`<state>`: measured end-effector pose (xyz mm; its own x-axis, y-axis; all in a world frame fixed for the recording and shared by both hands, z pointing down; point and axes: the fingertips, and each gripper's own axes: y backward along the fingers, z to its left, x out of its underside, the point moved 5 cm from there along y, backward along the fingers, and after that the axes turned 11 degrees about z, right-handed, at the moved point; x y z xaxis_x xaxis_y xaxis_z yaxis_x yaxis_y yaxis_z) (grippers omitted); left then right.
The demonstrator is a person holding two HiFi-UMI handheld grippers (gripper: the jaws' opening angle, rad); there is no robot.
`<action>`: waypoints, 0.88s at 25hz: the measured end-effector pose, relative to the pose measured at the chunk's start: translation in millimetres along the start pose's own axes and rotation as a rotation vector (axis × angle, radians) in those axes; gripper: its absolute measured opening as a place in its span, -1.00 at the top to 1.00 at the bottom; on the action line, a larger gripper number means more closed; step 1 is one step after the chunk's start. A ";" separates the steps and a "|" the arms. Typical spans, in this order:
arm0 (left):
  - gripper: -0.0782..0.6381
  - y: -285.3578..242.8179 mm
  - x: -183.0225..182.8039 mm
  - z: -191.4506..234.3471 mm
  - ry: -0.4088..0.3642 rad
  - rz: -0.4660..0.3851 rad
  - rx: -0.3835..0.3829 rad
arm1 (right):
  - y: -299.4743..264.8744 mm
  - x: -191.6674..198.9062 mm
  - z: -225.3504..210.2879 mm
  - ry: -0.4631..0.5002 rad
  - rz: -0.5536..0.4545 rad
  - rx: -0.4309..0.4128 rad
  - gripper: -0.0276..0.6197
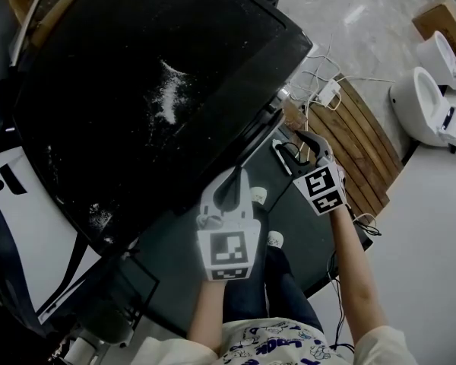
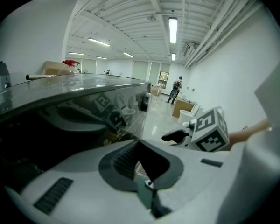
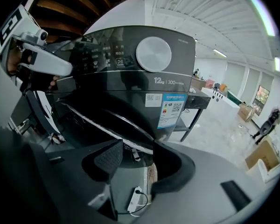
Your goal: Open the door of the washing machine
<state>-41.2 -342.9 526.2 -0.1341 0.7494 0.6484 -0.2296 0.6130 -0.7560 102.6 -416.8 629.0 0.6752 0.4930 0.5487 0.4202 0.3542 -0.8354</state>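
1. the washing machine (image 1: 152,90) (image 3: 130,78) is seen filling the head view from 9 to 12 o'clock, its dark top marked with white dust.
2. its door (image 3: 114,118) is shown in the right gripper view as a dark curved front under the control panel, at 7 o'clock of the round knob (image 3: 153,53); whether it is latched cannot be told.
3. a wooden slatted platform (image 1: 365,139) is seen at 3 o'clock in the head view, and a white toilet (image 1: 418,105) at 2 o'clock.
4. the left gripper (image 1: 232,179) (image 2: 138,143) is held at 6 o'clock, pointed at the machine's front edge; its jaws are clenched tip to tip, with nothing gripped.
5. the right gripper (image 1: 296,141) (image 3: 139,148) is held at 3 o'clock of the left one, its jaws released and empty.
6. a white power strip (image 3: 135,197) is seen on the floor through that gap.
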 end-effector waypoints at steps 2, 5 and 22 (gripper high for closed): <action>0.78 0.4 0.6 1.4 0.013 0.002 -0.003 | -6.8 -2.6 -3.5 0.022 0.013 0.005 0.27; 0.78 1.6 0.5 2.1 0.024 0.005 -0.002 | -18.3 -3.6 -8.2 0.061 0.043 -0.002 0.27; 0.78 -4.0 -2.6 -6.8 -0.006 0.004 0.052 | -55.5 -18.3 -21.9 0.260 0.100 -0.059 0.27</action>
<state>-33.4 -345.6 526.9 -0.1407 0.7502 0.6461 -0.2788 0.5961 -0.7529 80.2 -462.8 664.7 0.8446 0.3001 0.4433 0.3732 0.2635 -0.8895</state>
